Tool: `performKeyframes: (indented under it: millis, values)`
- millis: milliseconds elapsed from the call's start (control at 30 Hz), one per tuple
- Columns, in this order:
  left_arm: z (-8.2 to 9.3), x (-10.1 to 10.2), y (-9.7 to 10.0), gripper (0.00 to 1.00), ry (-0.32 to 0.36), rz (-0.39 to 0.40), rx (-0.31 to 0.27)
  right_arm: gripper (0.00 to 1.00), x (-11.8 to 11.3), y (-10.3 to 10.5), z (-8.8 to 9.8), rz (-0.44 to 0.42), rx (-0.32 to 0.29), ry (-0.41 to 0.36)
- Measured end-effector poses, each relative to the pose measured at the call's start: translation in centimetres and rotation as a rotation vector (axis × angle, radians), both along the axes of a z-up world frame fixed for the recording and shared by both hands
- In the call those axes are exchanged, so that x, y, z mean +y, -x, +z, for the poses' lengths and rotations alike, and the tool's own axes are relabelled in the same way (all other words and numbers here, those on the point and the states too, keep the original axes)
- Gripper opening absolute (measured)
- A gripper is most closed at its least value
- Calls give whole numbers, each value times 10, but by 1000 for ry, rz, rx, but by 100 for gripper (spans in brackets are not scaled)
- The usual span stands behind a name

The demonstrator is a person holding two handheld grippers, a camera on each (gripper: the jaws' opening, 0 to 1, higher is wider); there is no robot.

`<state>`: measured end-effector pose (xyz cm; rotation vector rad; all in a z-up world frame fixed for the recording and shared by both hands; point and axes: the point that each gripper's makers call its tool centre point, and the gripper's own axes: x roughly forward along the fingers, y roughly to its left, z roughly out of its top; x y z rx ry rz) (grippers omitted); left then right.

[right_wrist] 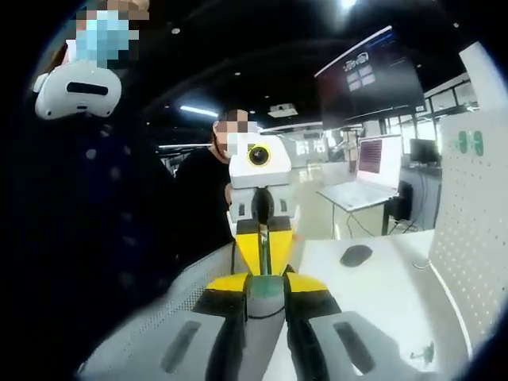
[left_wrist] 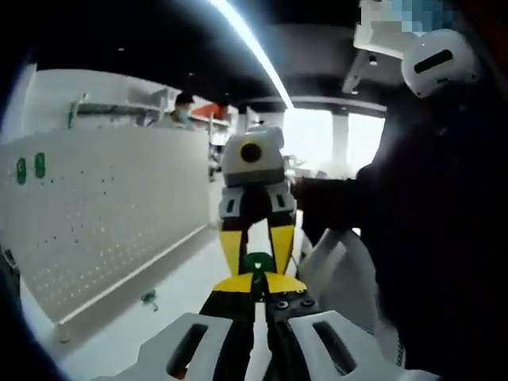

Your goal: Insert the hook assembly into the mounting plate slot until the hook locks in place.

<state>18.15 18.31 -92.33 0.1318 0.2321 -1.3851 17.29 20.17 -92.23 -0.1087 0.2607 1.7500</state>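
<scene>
A green hook assembly (left_wrist: 258,263) hangs in the air between my two grippers, which face each other tip to tip. My left gripper (left_wrist: 259,281) rises from below with its yellow-tipped jaws nearly together on the piece. My right gripper (left_wrist: 257,268) reaches down from above and its yellow fingers (left_wrist: 231,248) straddle the same piece. In the right gripper view the hook assembly (right_wrist: 267,290) sits between my right gripper (right_wrist: 267,282) jaws, with my left gripper (right_wrist: 264,268) meeting it from above. The white perforated mounting plate (left_wrist: 103,214) stands upright at the left, off to the side of both grippers.
Two green hooks (left_wrist: 29,168) are fixed on the plate's upper part. A loose green hook (left_wrist: 149,298) lies on the white table (left_wrist: 190,286) by the plate's foot. A dark mouse-like object (right_wrist: 355,255) rests on the table. A person in dark clothes (left_wrist: 444,238) stands close by.
</scene>
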Motion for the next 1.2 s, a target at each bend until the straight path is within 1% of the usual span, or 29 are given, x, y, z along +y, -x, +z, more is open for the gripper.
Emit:
performKeyframes:
  millis: [200, 333, 500, 600, 733, 867, 967, 1033, 1133, 1200]
  values:
    - [0, 0, -3, 3, 11, 14, -5, 15, 0, -2, 0, -14, -32, 9]
    - [0, 2, -7, 2, 11, 33, -11, 15, 0, -6, 1, -37, -45, 7]
    - [1, 9, -13, 2, 18, 71, -15, 17, -2, -15, 8, -86, -67, -11]
    - [2, 12, -17, 2, 22, 93, -22, 23, -3, -26, 11, -150, -92, -19]
    - [5, 15, -25, 2, 28, 139, -33, 23, -6, -36, 15, -206, -105, -40]
    - [8, 17, -36, 2, 35, 192, -42, 29, -10, -57, 21, -322, -147, -53]
    - [12, 16, -43, 2, 46, 224, -48, 29, -16, -70, 30, -395, -155, -90]
    - [14, 16, -48, 2, 52, 241, -54, 29, -21, -79, 31, -441, -193, -83]
    - [15, 15, -56, 3, 48, 273, -59, 30, -27, -85, 35, -480, -194, -99]
    - [14, 16, -62, 3, 47, 298, -50, 30, -29, -90, 36, -505, -216, -94]
